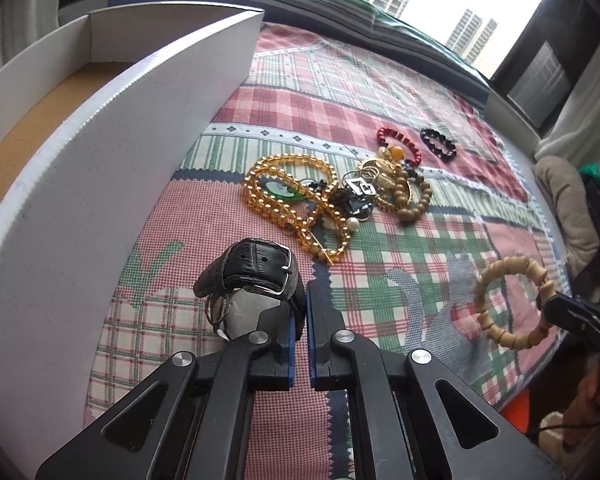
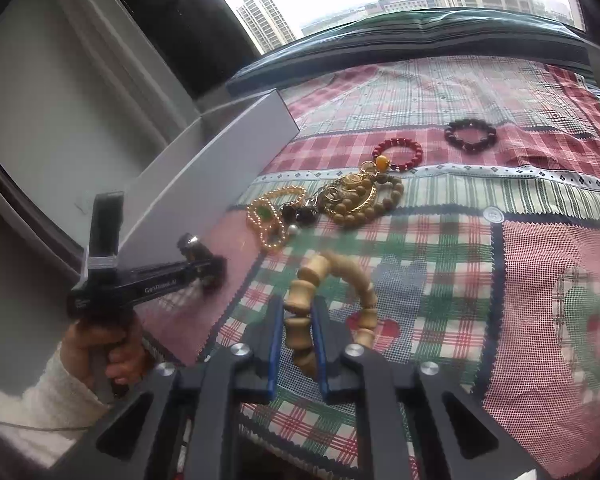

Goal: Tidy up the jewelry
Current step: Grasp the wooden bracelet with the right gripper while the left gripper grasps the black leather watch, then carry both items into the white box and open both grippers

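Watch (image 1: 256, 270) is clamped by left gripper (image 1: 299, 312); wooden bracelet (image 2: 332, 304) is pinched by right gripper (image 2: 296, 320), near box (image 1: 112, 152).

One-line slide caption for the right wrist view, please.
Right gripper closed on a pale wooden bead bracelet over the plaid cloth, jewelry pile ahead, white box at left.

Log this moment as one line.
left gripper: shut on watch | right gripper: shut on wooden bracelet | box: unfilled

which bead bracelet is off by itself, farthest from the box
The black bead bracelet. It lies alone at the far side, past the red one, which touches the tangled pile.
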Action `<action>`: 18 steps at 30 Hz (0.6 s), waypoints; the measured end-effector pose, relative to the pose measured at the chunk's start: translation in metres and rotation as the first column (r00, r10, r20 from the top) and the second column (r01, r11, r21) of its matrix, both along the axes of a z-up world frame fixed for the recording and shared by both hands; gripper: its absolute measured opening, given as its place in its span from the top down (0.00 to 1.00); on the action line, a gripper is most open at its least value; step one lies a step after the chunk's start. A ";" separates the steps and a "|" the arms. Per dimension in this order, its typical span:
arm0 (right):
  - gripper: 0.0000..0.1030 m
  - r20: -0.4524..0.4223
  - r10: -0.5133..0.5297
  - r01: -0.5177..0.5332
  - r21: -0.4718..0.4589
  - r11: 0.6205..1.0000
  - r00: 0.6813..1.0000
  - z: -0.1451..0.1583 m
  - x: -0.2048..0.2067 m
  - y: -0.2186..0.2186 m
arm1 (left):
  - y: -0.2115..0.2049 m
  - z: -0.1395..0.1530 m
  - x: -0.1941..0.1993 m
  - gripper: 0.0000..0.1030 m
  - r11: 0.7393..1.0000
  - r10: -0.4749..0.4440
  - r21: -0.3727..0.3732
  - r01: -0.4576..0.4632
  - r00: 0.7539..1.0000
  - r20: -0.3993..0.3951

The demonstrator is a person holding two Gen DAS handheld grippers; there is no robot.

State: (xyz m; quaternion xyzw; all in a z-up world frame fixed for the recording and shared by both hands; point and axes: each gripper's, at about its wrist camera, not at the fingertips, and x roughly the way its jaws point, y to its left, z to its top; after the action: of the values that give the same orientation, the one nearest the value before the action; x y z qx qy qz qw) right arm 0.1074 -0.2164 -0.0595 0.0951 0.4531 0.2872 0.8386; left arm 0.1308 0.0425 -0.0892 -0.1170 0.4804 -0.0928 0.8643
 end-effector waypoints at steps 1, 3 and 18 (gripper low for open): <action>0.86 0.005 0.004 -0.004 0.001 1.000 1.000 0.003 0.000 0.001 | -0.001 0.008 -0.003 0.98 1.000 -0.002 -0.010 0.002 1.000 0.013; 0.86 0.012 0.013 -0.014 0.008 1.000 1.000 0.011 0.002 0.004 | 0.000 0.027 -0.014 0.98 0.998 -0.013 -0.057 0.016 0.999 0.040; 0.86 0.159 0.360 -0.385 0.179 0.905 0.919 0.116 0.047 0.191 | 0.160 0.118 -0.083 0.97 0.951 0.292 0.059 -0.303 0.945 0.146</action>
State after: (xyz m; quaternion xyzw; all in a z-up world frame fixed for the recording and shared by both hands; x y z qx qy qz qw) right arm 0.1541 -0.0250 0.0564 0.0757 0.3783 0.4931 0.7797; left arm 0.0481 0.2026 0.0289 -0.1467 0.4005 0.0504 0.9031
